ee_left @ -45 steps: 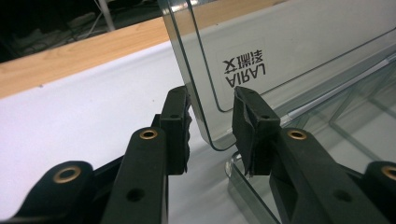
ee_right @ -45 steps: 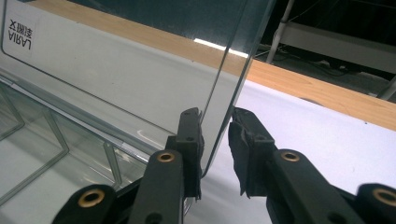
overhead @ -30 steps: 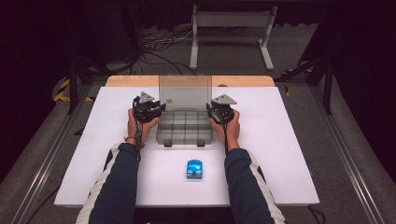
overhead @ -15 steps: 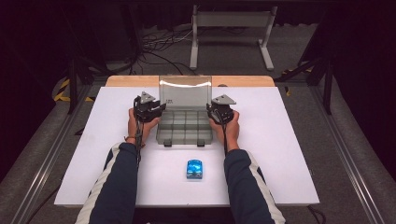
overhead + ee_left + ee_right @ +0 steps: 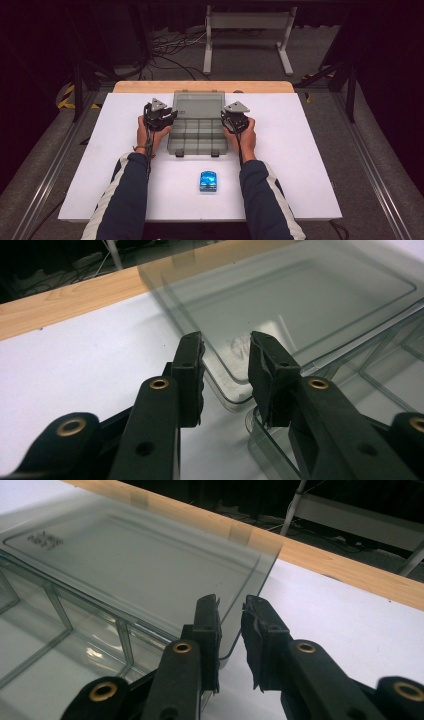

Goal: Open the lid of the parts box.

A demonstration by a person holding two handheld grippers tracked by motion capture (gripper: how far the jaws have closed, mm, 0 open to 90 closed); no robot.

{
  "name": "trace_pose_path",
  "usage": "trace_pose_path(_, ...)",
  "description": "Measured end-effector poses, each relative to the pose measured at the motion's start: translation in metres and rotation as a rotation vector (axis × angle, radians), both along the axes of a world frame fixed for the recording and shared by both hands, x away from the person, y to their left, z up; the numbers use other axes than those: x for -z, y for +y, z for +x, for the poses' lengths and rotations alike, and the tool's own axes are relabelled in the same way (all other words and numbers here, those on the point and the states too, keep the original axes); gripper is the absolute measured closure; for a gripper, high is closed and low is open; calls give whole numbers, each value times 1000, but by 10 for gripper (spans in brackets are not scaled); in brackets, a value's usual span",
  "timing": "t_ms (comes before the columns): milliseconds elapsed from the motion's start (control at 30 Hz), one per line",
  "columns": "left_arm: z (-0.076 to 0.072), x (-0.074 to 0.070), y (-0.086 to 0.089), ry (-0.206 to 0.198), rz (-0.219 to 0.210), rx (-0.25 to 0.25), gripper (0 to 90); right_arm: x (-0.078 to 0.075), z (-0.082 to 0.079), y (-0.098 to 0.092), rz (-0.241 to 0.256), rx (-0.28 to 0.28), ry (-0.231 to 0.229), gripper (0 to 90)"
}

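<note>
1. Judging from how things lie, the opening of the clear compartment box (image 5: 198, 131) looks close to finished: its lid (image 5: 198, 104) is swung back past the far edge of the tray and lies low over the white surface (image 5: 310, 165), near the wooden strip (image 5: 150, 87) at the back. What seems left is to let the lid go and draw both tools away; the compartments look empty.
2. Left side: the left hand-held gripper (image 5: 169, 116) sits at the box's left rear corner. In the left gripper view its jaws stand partly open, with a clear gap between the pads (image 5: 189, 371), and the rounded corner of the lid lies in or just beyond that gap. I cannot tell whether either pad touches the plastic; it does not look clamped.
3. Middle: the box rests at the centre of the surface, and a small blue packet (image 5: 208, 181) lies nearer the person, well apart from the box and untouched.
4. Right side: the right hand-held gripper (image 5: 229, 119) is at the box's right rear corner. In the right gripper view its jaws are parted by a narrow gap, straddling the lid's corner edge; the grip looks slack, not pinched.
</note>
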State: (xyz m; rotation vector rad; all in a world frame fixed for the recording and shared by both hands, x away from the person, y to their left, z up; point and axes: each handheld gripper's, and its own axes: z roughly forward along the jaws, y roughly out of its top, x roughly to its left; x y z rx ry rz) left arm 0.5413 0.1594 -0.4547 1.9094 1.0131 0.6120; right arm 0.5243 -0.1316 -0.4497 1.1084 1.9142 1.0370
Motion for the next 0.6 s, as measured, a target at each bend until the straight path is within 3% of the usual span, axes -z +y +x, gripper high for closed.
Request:
trace_pose_path(267,-1,-2,1,9,5,9,668,-1,0,0,-6,-6,6,762)
trace_pose_path(367,-3,-7,3,0,24,39,687,-4,0,-2,-13,-20,24,758)
trace_pose_path(600,-8,-17,6,-12,43,56,676,-10,-2,-4,-20,-44,38,745)
